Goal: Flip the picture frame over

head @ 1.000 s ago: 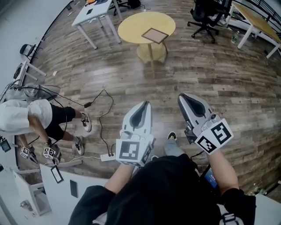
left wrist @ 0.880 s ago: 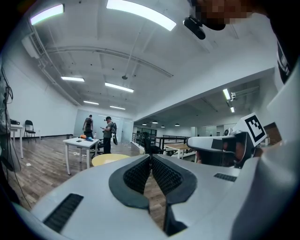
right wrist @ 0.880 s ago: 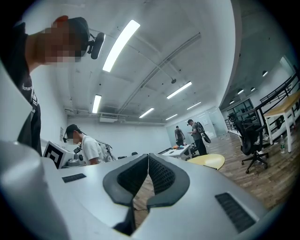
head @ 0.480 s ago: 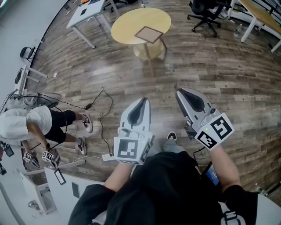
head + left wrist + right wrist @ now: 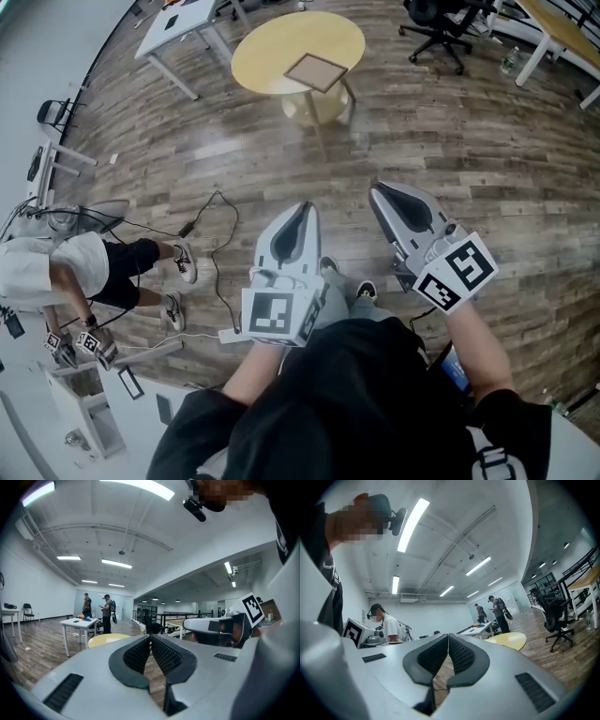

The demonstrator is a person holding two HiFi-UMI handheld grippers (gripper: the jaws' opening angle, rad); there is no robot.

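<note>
The picture frame (image 5: pixel 316 71) lies flat, brown side up, on a round yellow table (image 5: pixel 272 42) far ahead across the wooden floor. My left gripper (image 5: pixel 304 208) and right gripper (image 5: pixel 376 192) are held side by side at waist height, both pointing toward that table and well short of it. Each one is shut with its black pads together and nothing between them. In the left gripper view the left gripper (image 5: pixel 150 637) points past the yellow table (image 5: pixel 105 640). In the right gripper view the right gripper (image 5: pixel 448 636) has the yellow table (image 5: pixel 508 641) to its right.
A white desk (image 5: pixel 178 23) stands left of the round table. Black office chairs (image 5: pixel 441 23) and a long desk (image 5: pixel 562 37) are at the right. A person (image 5: pixel 66 272) stands at my left near cables (image 5: pixel 211 244) on the floor. Two more people (image 5: pixel 108 613) stand far off.
I have walked forward with both grippers held the same way and still shut. The round table has drawn a little nearer and shifted left in the head view. One of my feet has stepped ahead.
</note>
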